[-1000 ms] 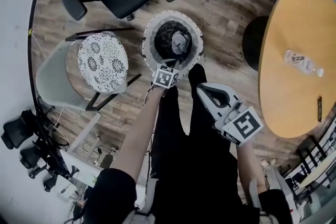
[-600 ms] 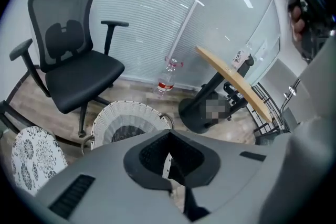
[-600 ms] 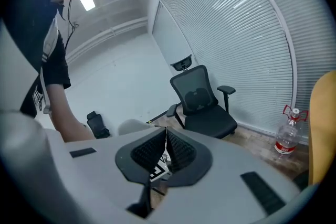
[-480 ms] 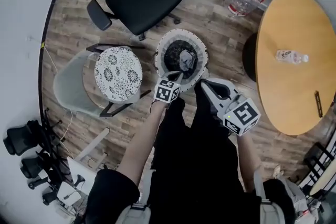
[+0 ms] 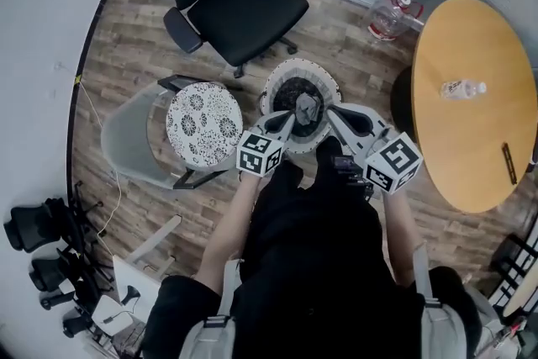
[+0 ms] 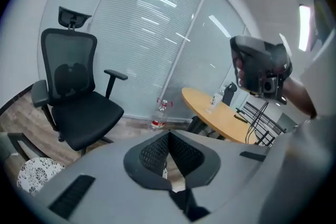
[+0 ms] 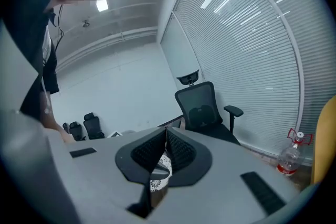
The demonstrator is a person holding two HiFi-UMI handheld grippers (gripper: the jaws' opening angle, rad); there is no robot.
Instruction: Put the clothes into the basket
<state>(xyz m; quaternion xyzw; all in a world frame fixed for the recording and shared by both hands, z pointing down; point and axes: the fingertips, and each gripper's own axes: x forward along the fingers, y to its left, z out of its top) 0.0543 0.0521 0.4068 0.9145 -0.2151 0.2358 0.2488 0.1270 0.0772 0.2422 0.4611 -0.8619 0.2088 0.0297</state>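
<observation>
Left gripper (image 5: 291, 118): we see its jaws pressed together, nothing between them. Right gripper (image 5: 331, 110): jaws also together, empty. Both tips point at the basket (image 5: 290, 67), which stands on the floor just ahead of them. Clothes (image 5: 303, 106), dark and grey, lie inside it. Patterned stool (image 5: 204, 124) left of the left gripper; office chair (image 5: 244, 4) beyond the basket.

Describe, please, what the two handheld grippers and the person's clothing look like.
The left gripper and right gripper both have light grey bodies that taper into two wedge-shaped jaws lined with black textured pads. Each carries a white cube printed with black square markers. The person wears black clothes with short sleeves and grey shoulder straps.
</observation>
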